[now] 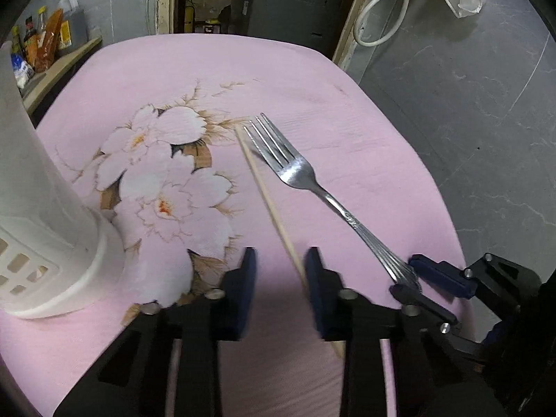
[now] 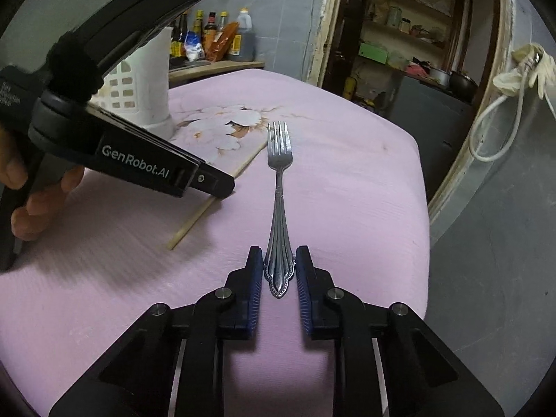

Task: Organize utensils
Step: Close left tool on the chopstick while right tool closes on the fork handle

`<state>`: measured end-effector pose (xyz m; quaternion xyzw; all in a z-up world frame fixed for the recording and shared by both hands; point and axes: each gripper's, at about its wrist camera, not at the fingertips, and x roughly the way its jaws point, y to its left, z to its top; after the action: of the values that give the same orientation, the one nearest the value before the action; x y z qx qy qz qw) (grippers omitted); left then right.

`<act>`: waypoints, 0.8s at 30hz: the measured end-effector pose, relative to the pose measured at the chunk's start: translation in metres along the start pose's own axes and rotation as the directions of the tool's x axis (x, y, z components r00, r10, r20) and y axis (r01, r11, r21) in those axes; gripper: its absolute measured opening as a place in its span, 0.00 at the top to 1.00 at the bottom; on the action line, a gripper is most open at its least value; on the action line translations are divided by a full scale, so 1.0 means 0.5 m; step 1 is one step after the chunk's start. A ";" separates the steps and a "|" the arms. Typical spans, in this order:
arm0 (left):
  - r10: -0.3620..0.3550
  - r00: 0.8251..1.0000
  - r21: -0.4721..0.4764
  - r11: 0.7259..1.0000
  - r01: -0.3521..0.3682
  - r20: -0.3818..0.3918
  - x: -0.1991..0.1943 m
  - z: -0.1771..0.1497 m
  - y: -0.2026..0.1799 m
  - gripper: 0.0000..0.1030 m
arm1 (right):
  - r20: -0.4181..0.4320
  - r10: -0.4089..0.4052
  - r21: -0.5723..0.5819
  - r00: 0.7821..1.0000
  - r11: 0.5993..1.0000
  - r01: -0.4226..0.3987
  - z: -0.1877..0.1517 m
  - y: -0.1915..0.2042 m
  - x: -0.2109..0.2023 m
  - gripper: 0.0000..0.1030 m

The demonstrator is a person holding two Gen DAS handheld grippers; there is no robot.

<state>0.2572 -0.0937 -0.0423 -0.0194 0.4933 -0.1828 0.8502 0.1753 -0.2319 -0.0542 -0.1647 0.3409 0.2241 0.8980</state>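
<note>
A steel fork (image 2: 278, 187) lies on the pink flowered cloth (image 1: 365, 160), tines pointing away. My right gripper (image 2: 278, 274) is shut on the fork's handle end, a pad pressing each side; it also shows as the right gripper (image 1: 413, 276) at the fork (image 1: 299, 170). A wooden chopstick (image 1: 267, 198) lies left of the fork. My left gripper (image 1: 281, 274) straddles the chopstick's near part. The stick rests against the right-hand finger (image 1: 314, 278), with a gap to the other, so the jaws are open. In the right wrist view the chopstick (image 2: 194, 222) passes under the left gripper (image 2: 226, 187).
A white slotted utensil holder (image 1: 45, 229) stands on the cloth at the left, also seen as the holder (image 2: 146, 83). Sauce bottles (image 2: 215, 38) line a shelf behind it. The table's edge drops to grey floor (image 1: 469, 121) on the right. A hand (image 2: 38, 201) grips the left tool.
</note>
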 end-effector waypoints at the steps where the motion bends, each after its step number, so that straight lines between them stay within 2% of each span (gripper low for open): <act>1: -0.003 1.000 -0.003 1.000 0.003 -0.002 0.002 -0.001 -0.003 0.87 | 0.000 -0.004 -0.003 1.000 1.000 0.004 0.000 0.001 0.000 0.83; 4: 0.009 1.000 0.000 1.000 -0.009 0.002 -0.002 -0.002 -0.011 0.95 | -0.002 -0.025 -0.015 1.000 1.000 0.025 0.002 0.008 0.000 0.83; 9: 0.036 0.999 -0.010 0.999 -0.036 0.008 -0.017 -0.021 0.001 0.97 | -0.002 -0.046 0.024 0.999 0.999 0.046 -0.005 0.000 -0.005 0.84; 14: 0.000 1.000 -0.059 0.998 -0.001 -0.006 -0.040 -0.052 0.030 0.97 | -0.003 -0.056 0.054 0.998 0.997 0.056 -0.014 -0.001 -0.019 0.83; 18: -0.022 1.000 -0.056 0.998 0.022 -0.007 -0.064 -0.075 0.034 0.97 | -0.006 -0.043 0.063 0.999 0.997 0.043 -0.012 -0.004 -0.021 0.83; 19: -0.024 1.000 -0.044 0.999 0.024 -0.005 -0.068 -0.080 0.031 0.97 | -0.006 -0.024 0.075 1.000 0.997 0.024 -0.008 -0.011 -0.018 0.82; 22: -0.009 1.000 -0.019 1.000 0.009 0.014 -0.079 -0.084 0.024 0.95 | -0.008 0.029 0.115 1.000 0.993 -0.027 0.006 -0.032 -0.012 0.72; 24: 0.004 1.000 -0.024 1.000 -0.004 0.010 -0.080 -0.082 0.028 0.95 | -0.013 0.003 0.105 1.000 0.994 -0.002 0.017 -0.036 -0.006 0.71</act>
<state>0.2087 -0.0614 -0.0332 -0.0294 0.4913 -0.1753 0.8526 0.1871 -0.2440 -0.0432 -0.1185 0.3584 0.2058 0.9028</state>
